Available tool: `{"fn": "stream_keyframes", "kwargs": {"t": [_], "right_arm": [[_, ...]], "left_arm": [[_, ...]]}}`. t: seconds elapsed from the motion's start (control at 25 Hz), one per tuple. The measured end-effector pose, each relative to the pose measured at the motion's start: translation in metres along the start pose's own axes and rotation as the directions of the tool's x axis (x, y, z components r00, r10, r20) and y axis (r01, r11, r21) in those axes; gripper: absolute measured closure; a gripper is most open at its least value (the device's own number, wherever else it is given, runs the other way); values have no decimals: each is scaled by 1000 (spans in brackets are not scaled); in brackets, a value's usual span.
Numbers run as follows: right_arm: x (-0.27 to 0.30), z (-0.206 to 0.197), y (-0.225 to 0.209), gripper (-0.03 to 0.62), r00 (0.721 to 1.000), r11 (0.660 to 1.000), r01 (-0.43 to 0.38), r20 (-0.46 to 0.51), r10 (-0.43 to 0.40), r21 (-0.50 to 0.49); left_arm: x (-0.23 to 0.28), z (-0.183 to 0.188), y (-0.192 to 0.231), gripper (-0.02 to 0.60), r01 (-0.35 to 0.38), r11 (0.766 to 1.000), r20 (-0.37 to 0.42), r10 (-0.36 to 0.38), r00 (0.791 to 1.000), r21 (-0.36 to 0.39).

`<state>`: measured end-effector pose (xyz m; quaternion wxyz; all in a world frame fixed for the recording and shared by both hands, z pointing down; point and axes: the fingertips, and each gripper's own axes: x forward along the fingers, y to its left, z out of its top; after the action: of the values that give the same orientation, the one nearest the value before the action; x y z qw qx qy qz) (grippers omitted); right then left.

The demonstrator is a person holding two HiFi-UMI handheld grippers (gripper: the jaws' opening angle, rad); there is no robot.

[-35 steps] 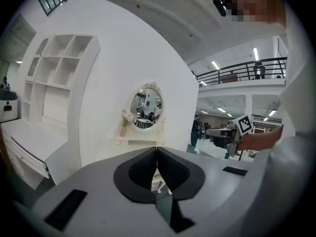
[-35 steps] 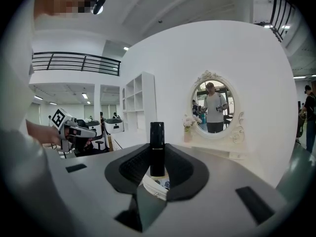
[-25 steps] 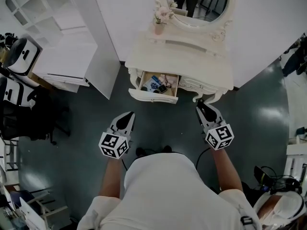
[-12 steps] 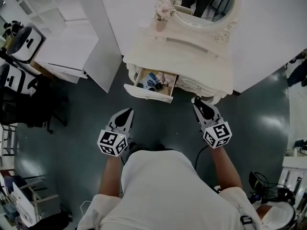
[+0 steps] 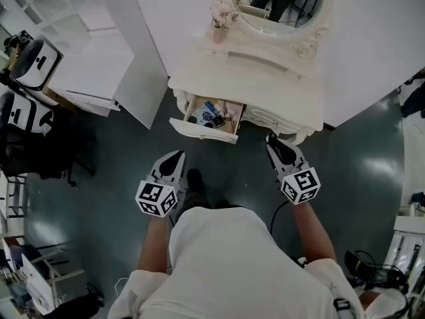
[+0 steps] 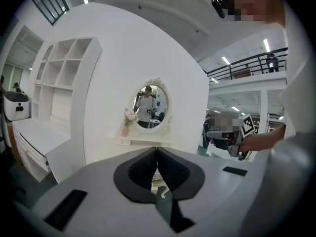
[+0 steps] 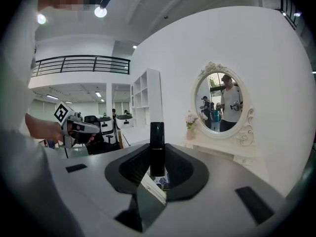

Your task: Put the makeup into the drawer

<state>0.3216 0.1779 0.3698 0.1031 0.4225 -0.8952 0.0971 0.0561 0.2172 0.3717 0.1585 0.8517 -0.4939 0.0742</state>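
Your right gripper (image 5: 279,146) grasps the black makeup tube (image 7: 157,147) upright, your left gripper (image 5: 174,161) is closed with nothing inside, and the drawer (image 5: 199,130) stands open near ahead, so the placing is not yet done.

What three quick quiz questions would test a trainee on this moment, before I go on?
1. Fill in: the left tongs are ____, with nothing between them.
2. Which hold the black tube? A) the left tongs B) the right tongs
3. True or false: the drawer stands open with things already in it.

Key: 1 shut; 2 B; 3 true.
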Motion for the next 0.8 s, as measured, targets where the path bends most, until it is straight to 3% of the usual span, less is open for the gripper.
{"fn": "stream_keyframes", "kwargs": {"t": [0.32,0.8], "right_arm": [[25,-7,-7,491,999,1000,23,-23,-23,17],[96,-1,-16,491,996,997,72,-54,-70,39]], "left_arm": [[26,1,23,565,28,1000,-24,-28,999,-3],[83,24,94,565,116,993,-42,-115,992,13]]}}
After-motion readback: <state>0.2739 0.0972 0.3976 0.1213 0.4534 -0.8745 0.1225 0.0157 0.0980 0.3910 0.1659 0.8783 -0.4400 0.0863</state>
